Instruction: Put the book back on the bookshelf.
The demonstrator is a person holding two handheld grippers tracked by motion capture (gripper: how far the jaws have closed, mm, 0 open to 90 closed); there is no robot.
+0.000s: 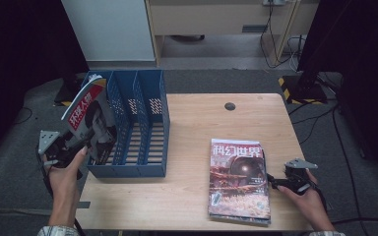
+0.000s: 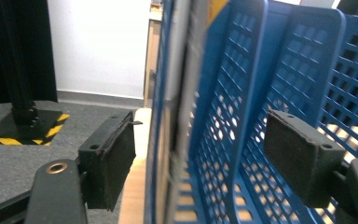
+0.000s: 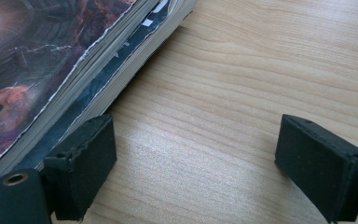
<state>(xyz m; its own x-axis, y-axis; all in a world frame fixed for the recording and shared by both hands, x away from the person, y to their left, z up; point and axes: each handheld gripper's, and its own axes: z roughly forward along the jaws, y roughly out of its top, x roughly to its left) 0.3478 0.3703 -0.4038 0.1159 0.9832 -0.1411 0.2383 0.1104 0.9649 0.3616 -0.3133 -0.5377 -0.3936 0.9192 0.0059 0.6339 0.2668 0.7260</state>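
Where legible, the magazine (image 1: 239,178) cover reads 科幻世界.

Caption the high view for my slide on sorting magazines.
Left gripper slots a magazine into the blue rack.

A light wooden table (image 1: 192,123) with a small dark round hole (image 1: 230,106) near its 12 o'clock edge carries the things. A blue file rack (image 1: 142,132) with three slots stands at its 9 o'clock side. A stack of magazines (image 1: 238,179) lies flat toward 5 o'clock, well apart from the rack.
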